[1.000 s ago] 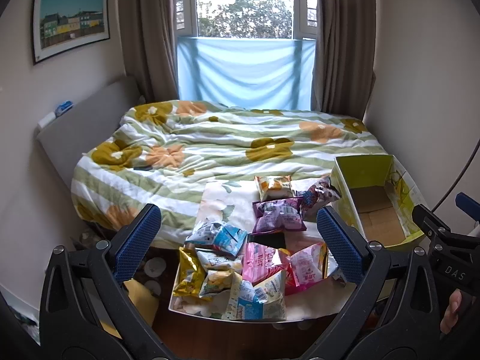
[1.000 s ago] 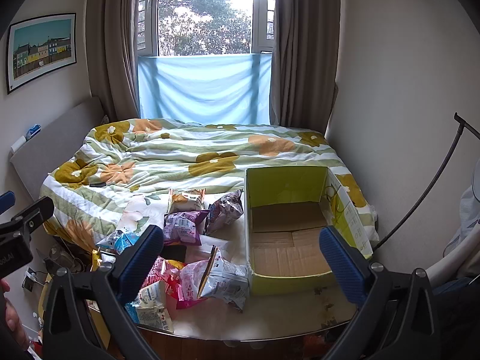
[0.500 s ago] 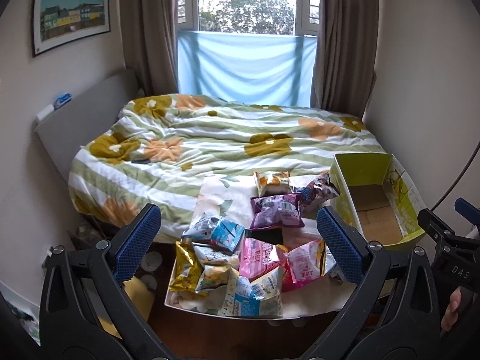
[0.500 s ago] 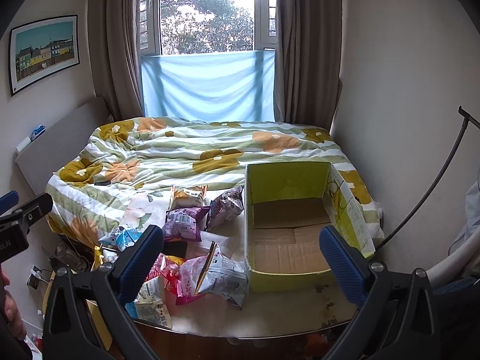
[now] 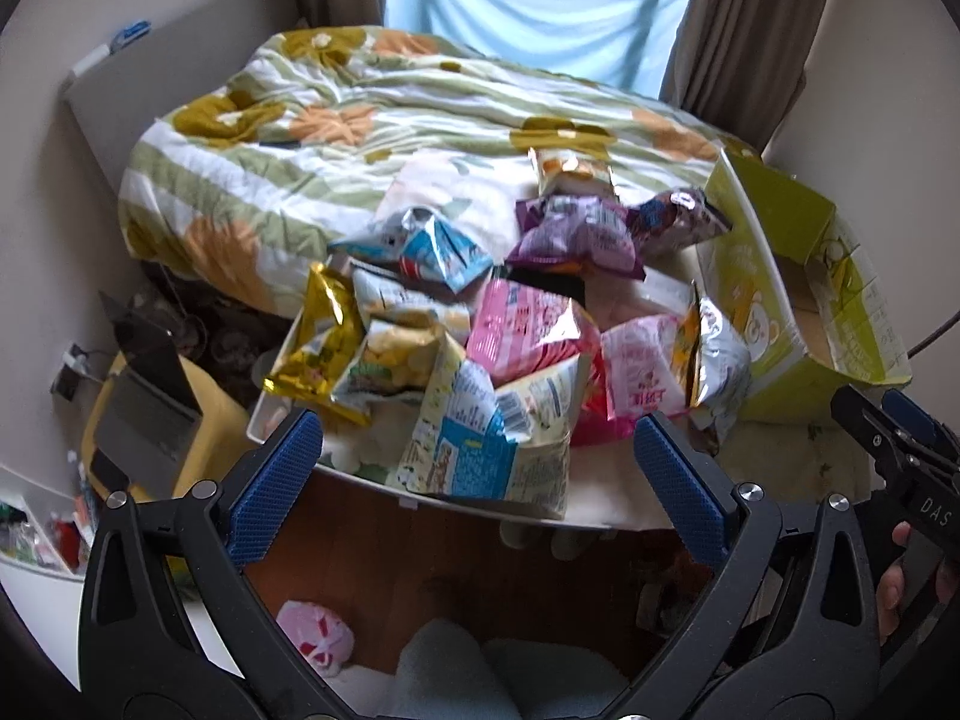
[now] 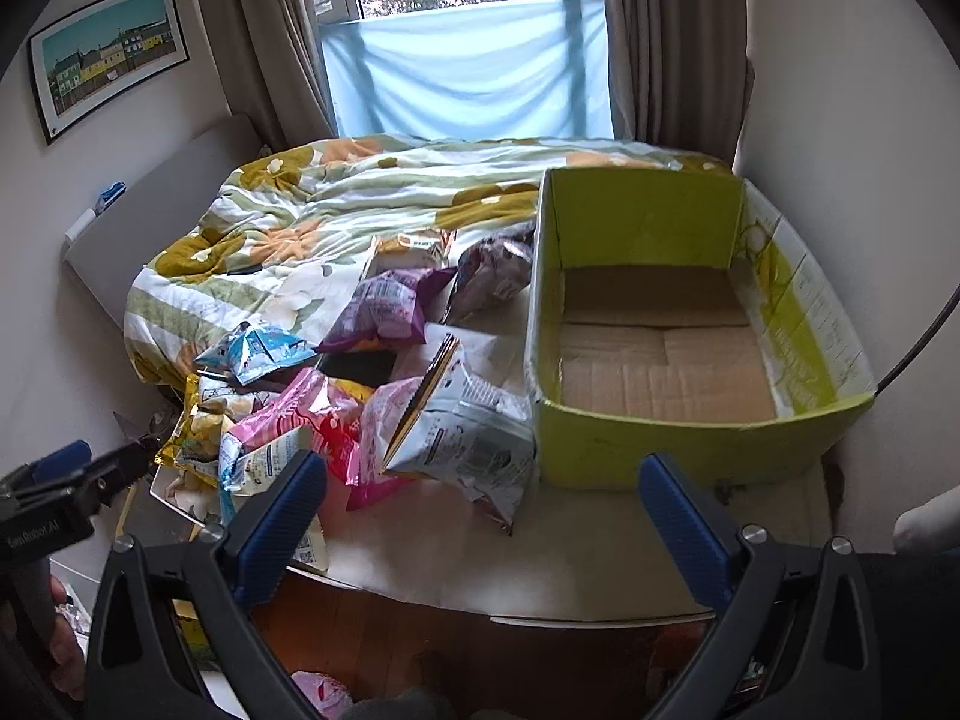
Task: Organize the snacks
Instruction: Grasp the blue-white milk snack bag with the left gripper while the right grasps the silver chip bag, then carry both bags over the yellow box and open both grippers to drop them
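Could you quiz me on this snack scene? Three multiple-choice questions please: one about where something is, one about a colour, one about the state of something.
1. Where is the open green cardboard box relative to the pile of snack bags?
A. To its right
B. To its left
C. Under it

2. What colour is the snack bag lying just in front of the bag with the orange top?
A. Black
B. Purple
C. Red

3. What does the green cardboard box hold?
A. Many bags
B. One bag
C. Nothing

Answers:
1. A, in the right wrist view the box sits right of the bags.
2. B, its wrapper is purple.
3. C, only the bare brown cardboard floor shows. The left gripper and right gripper both have open, empty jaws.
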`<state>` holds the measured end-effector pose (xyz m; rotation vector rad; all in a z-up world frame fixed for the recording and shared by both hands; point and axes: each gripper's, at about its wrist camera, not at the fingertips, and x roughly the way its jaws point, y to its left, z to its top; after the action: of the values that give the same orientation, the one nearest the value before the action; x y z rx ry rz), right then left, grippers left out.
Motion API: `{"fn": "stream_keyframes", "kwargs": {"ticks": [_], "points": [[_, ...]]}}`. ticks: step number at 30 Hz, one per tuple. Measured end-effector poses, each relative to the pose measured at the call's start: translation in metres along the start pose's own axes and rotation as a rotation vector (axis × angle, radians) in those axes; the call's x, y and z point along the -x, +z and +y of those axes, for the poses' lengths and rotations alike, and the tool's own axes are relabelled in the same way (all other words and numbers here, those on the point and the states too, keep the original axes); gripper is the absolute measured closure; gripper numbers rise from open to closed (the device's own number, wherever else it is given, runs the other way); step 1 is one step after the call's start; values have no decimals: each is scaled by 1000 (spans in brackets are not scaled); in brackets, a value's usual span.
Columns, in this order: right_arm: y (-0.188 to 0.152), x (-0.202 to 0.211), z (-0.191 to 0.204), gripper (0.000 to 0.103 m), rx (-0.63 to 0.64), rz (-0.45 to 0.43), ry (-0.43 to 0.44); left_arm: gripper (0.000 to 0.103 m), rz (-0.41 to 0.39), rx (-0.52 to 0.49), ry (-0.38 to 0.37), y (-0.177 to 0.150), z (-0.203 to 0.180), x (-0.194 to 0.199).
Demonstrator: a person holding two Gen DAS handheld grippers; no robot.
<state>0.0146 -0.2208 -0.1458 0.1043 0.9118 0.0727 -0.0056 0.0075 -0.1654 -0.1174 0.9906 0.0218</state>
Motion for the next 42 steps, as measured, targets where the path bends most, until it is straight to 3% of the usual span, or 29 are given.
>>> {"fn": "stream_keyframes", "kwargs": {"ticks": [11,27,30,36,38,42], "points": [[-16,-76,3,0,-176,55,36,0,120,-89,-27,-17,-8,-91],[-16,-141,-19,0,-449,126,0,0,175,-184,-69,-18,-20,-140],[-20,-147,-27,0,-492,137,40,3,175,-190,-71,-18,-18,-140],[-26,-151,-37,1,-552,139,95,22,168,-231,-71,-20,-21,-136],[-28,-151,-41,11,-563,137,103,26,164,-246,-66,-21,-22,-136],[-32,-147,-45,18,-565,130,112,28,161,-251,-68,-20,-22,-135]]}}
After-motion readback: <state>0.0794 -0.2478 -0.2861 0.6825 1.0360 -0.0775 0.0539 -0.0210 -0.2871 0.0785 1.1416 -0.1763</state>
